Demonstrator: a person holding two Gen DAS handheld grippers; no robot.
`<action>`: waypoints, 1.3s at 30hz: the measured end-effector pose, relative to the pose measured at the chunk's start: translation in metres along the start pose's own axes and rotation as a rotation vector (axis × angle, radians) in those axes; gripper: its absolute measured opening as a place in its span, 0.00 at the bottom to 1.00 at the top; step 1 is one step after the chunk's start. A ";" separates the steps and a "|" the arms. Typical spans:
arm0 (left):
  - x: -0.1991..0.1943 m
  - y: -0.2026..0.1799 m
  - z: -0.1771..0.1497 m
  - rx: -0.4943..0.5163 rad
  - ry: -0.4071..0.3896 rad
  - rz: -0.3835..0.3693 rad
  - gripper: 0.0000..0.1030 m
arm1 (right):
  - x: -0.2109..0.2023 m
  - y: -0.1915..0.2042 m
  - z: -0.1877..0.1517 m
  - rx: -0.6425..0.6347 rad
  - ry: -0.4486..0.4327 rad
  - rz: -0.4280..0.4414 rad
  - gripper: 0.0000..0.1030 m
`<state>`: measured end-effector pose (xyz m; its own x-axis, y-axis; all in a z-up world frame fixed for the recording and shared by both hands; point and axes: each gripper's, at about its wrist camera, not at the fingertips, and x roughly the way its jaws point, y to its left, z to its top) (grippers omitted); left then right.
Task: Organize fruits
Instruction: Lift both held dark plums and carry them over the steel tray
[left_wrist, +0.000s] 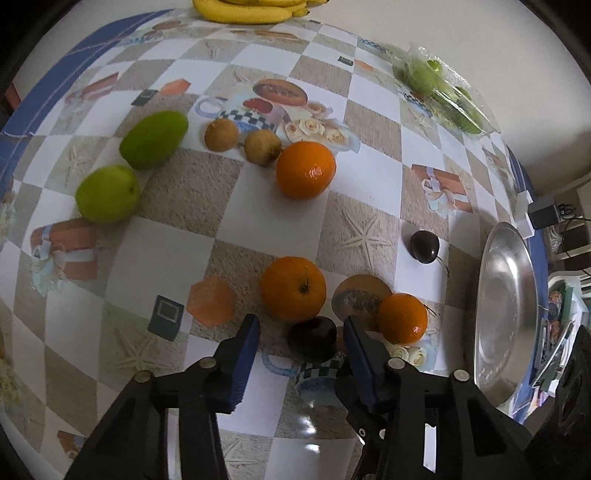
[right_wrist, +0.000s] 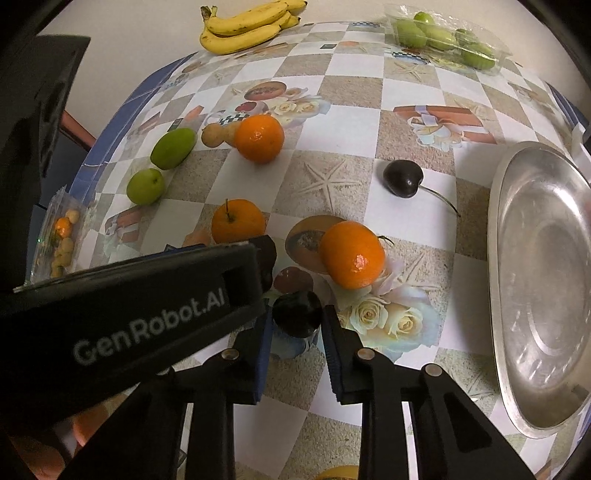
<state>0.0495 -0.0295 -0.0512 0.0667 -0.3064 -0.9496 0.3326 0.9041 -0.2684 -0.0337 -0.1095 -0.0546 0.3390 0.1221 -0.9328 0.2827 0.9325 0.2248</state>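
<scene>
Fruit lies spread over the checked tablecloth (left_wrist: 236, 192).

In the left wrist view, the left gripper (left_wrist: 301, 332) points down at the cloth with its jaws apart. A dark round fruit (left_wrist: 312, 338) sits between them. It is close against the right finger, and we see a clear gap on its other side, so nothing is clamped there.

In the right wrist view, the right gripper (right_wrist: 297, 325) is closed on a dark cherry (right_wrist: 297, 314), with both blue pads (right_wrist: 263, 332) pressed against its sides. We cannot tell if this is the same fruit as in the other view.

Three oranges are on the cloth: one far (left_wrist: 306, 170), one near the left fingers (left_wrist: 292, 288) and one toward the plate (left_wrist: 402, 317). Another cherry with a stalk (right_wrist: 402, 179) lies apart, between the oranges and the empty steel plate (right_wrist: 543, 280), which stands at the right edge of the table.

On the far left are a green mango (left_wrist: 153, 139), a green apple (left_wrist: 107, 194) and two brown fruits (left_wrist: 221, 134). Bananas (right_wrist: 247, 27) and a clear box of green fruit (right_wrist: 443, 37) lie at the far edge.
</scene>
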 end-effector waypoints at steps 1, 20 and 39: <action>0.000 0.001 -0.001 -0.002 0.002 -0.004 0.45 | -0.001 -0.001 -0.001 0.005 0.001 0.005 0.27; -0.001 0.007 -0.002 -0.062 0.010 -0.078 0.29 | -0.015 -0.013 -0.004 0.058 -0.013 0.038 0.27; -0.055 -0.017 0.003 0.006 -0.150 -0.128 0.29 | -0.060 -0.039 0.003 0.134 -0.156 0.020 0.27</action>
<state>0.0428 -0.0287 0.0061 0.1625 -0.4602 -0.8728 0.3525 0.8533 -0.3842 -0.0623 -0.1537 -0.0068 0.4778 0.0766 -0.8751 0.3877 0.8755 0.2883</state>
